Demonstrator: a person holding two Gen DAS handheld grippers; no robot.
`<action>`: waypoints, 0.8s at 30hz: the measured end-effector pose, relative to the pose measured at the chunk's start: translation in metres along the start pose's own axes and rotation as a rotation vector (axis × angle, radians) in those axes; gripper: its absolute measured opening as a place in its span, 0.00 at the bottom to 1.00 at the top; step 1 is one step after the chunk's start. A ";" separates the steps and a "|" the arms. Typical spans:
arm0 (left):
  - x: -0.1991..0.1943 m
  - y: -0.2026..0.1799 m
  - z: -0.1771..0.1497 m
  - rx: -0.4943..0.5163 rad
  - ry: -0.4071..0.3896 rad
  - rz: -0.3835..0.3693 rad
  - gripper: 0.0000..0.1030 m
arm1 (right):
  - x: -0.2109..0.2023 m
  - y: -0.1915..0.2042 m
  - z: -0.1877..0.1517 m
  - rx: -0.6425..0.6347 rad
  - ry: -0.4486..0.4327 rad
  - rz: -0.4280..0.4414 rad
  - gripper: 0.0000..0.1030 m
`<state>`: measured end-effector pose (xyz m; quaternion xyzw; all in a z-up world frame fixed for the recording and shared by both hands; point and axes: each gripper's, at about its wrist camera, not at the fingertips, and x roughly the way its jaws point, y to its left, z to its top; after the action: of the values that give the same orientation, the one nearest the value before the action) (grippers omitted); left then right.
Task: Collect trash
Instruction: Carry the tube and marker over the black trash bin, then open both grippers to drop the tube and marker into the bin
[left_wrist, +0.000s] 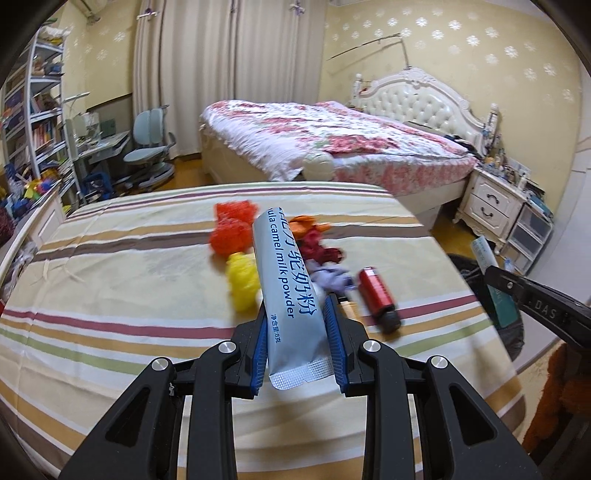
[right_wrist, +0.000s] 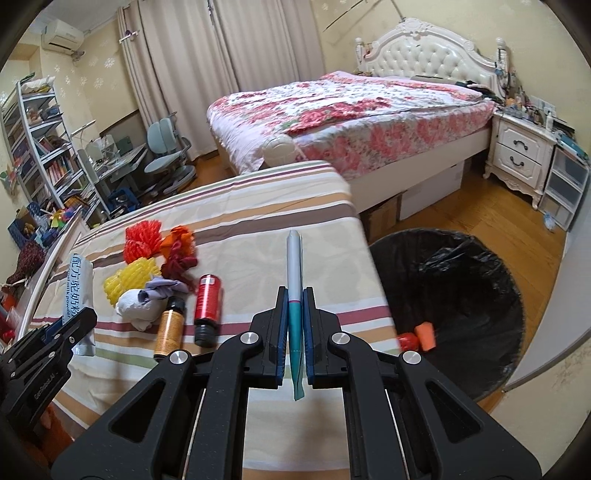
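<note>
A: Where is the bin?

B: The black-lined trash bin (right_wrist: 454, 295) sits on wood floor right of the striped bed (right_wrist: 258, 221), nearer the right gripper (right_wrist: 295, 317), clamped on a teal sachet (right_wrist: 294, 280) pointing forward. The left gripper (left_wrist: 295, 332) grips a milk powder sachet (left_wrist: 284, 288) above remaining litter

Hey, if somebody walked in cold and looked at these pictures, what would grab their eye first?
Each gripper is clamped on a long sachet: the left gripper holds a silver milk powder sachet, the right gripper a teal-ended sachet. Bright foam nets and small bottles litter the striped sheet, beside a black-lined bin.
</note>
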<state>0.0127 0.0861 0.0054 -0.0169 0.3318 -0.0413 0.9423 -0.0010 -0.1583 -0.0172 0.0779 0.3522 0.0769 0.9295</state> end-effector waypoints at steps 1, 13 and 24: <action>0.000 -0.009 0.002 0.013 -0.005 -0.015 0.29 | -0.002 -0.005 0.001 0.006 -0.006 -0.009 0.08; 0.031 -0.110 0.011 0.160 0.002 -0.156 0.29 | -0.003 -0.078 0.008 0.090 -0.036 -0.120 0.08; 0.073 -0.177 0.012 0.241 0.031 -0.190 0.29 | 0.019 -0.122 0.007 0.139 -0.012 -0.152 0.08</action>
<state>0.0653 -0.0964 -0.0202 0.0656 0.3358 -0.1700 0.9242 0.0287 -0.2743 -0.0481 0.1156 0.3560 -0.0191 0.9271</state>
